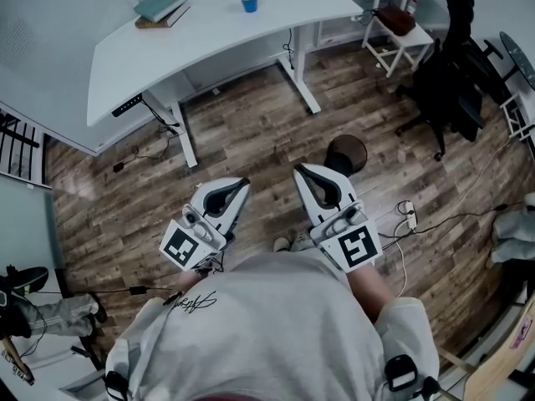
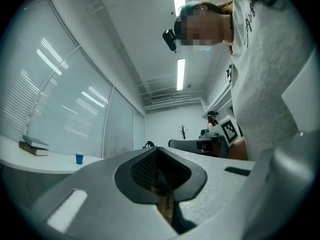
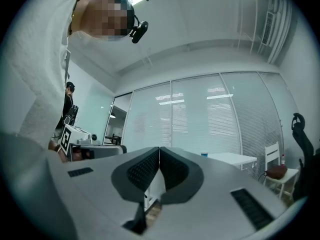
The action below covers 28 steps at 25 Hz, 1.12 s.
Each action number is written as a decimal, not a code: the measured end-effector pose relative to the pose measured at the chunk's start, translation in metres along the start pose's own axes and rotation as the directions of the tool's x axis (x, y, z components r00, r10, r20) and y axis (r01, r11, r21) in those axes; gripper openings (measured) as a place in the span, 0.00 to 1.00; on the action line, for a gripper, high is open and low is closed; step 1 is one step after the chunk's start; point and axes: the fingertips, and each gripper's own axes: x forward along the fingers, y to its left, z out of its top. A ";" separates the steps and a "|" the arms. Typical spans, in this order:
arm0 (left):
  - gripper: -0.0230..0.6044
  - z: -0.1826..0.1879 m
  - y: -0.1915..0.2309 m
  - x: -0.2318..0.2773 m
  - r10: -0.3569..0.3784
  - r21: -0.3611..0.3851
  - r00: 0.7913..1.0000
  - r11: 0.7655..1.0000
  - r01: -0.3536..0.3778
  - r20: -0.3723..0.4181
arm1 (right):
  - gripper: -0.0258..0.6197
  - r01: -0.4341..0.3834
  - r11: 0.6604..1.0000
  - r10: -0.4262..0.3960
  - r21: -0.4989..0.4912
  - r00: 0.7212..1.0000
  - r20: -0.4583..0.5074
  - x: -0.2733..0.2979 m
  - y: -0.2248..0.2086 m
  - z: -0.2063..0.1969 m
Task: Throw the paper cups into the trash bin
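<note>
Head view, looking steeply down: a small blue paper cup (image 1: 248, 1) stands on a white curved worktop (image 1: 209, 40) at the top of the frame, beside stacked books (image 1: 163, 8); a dark round trash bin (image 1: 346, 153) sits on the wood floor right of centre; the left gripper (image 1: 243, 183) and right gripper (image 1: 299, 170) hover mid-frame, well apart from the cup, fingers (image 3: 142, 170) pressed together and empty. Likely risks: closed fingers nudging the cup over, or a hard squeeze crushing it.
</note>
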 end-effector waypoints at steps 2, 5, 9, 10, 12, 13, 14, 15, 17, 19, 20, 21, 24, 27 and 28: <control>0.03 0.000 -0.001 -0.001 0.002 -0.005 1.000 1.000 -0.002 0.001 | 0.06 0.002 1.000 -0.002 0.002 1.000 -0.011 -0.002 0.001 -0.002; 0.03 0.000 0.001 -0.002 0.003 -0.006 1.000 1.000 -0.003 -0.003 | 0.06 0.002 1.000 -0.002 0.001 1.000 -0.025 -0.002 0.001 -0.005; 0.03 -0.002 0.007 -0.003 0.017 -0.005 1.000 1.000 -0.017 -0.005 | 0.06 -0.002 1.000 0.002 0.007 1.000 -0.024 0.001 0.000 -0.006; 0.03 -0.002 0.008 -0.002 0.021 -0.005 1.000 1.000 -0.021 -0.005 | 0.06 -0.003 1.000 0.004 0.007 1.000 -0.021 0.002 0.000 -0.005; 0.03 -0.001 0.011 -0.002 0.025 -0.006 1.000 1.000 -0.025 -0.003 | 0.06 -0.010 1.000 0.010 0.004 1.000 -0.019 0.005 0.000 -0.003; 0.03 0.000 0.013 -0.002 0.026 -0.004 1.000 1.000 -0.026 -0.004 | 0.06 -0.014 1.000 0.014 0.002 1.000 -0.019 0.007 -0.001 -0.002; 0.03 0.000 0.015 -0.001 0.027 0.000 1.000 1.000 -0.027 -0.005 | 0.06 -0.017 1.000 0.017 0.000 1.000 -0.017 0.010 -0.003 -0.001; 0.03 0.000 0.017 0.000 0.029 0.003 1.000 1.000 -0.029 -0.005 | 0.06 -0.018 1.000 0.018 0.000 1.000 -0.012 0.012 -0.005 0.001; 0.03 -0.001 0.021 0.002 0.036 0.004 0.999 0.999 -0.036 -0.002 | 0.06 -0.018 1.000 0.018 0.001 1.000 -0.001 0.015 -0.009 0.003; 0.03 -0.001 0.025 0.004 0.044 0.006 0.999 0.999 -0.044 0.003 | 0.06 -0.022 1.000 0.022 -0.004 1.000 0.005 0.019 -0.012 0.003; 0.03 0.000 0.028 0.006 0.047 0.009 0.999 0.999 -0.047 0.004 | 0.06 -0.025 1.000 0.025 -0.004 1.000 0.009 0.022 -0.014 0.003; 0.03 0.000 0.031 0.007 0.048 0.013 0.999 0.999 -0.048 0.003 | 0.06 -0.029 1.000 0.029 -0.001 1.000 0.013 0.025 -0.015 0.003; 0.03 -0.001 0.039 0.013 0.051 0.020 0.999 0.999 -0.051 -0.004 | 0.06 -0.036 0.999 0.036 0.009 0.999 0.013 0.032 -0.021 0.001; 0.03 -0.001 0.045 0.019 0.053 0.026 0.999 0.998 -0.052 -0.001 | 0.06 -0.040 0.999 0.040 0.004 0.999 0.019 0.038 -0.029 0.001; 0.03 -0.002 0.047 0.021 0.054 0.029 0.999 0.998 -0.053 -0.002 | 0.06 -0.041 0.999 0.041 0.005 0.999 0.019 0.039 -0.031 0.000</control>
